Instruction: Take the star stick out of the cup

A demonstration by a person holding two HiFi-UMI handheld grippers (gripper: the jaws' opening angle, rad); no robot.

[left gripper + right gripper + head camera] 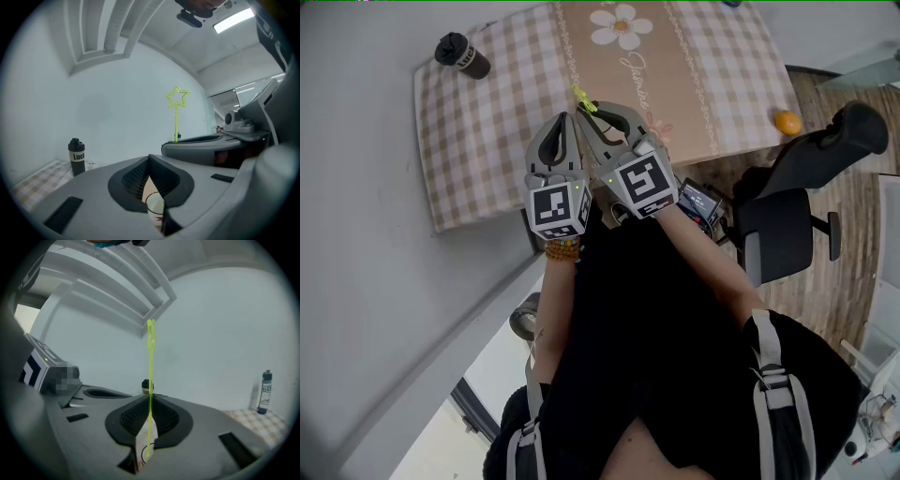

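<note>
The yellow star stick [150, 380] stands upright, pinched between the tips of my right gripper [150, 399], which is shut on it. Its star [177, 96] rises above the right gripper [211, 145] in the left gripper view. In the head view only a bit of the yellow stick [582, 98] shows at the right gripper [592, 109]. The stick's lower end hangs at a white cup rim [142, 456], seen through the gap under the jaws. My left gripper [564, 119] is close beside the right one, its tips touching [149, 159], and the cup [154, 208] shows through its gap.
A checked cloth with a flowered runner covers the table [487, 141]. A black bottle [462, 54] stands at the far left corner and an orange [787, 122] lies near the right edge. A black office chair [797, 216] stands to the right of the table.
</note>
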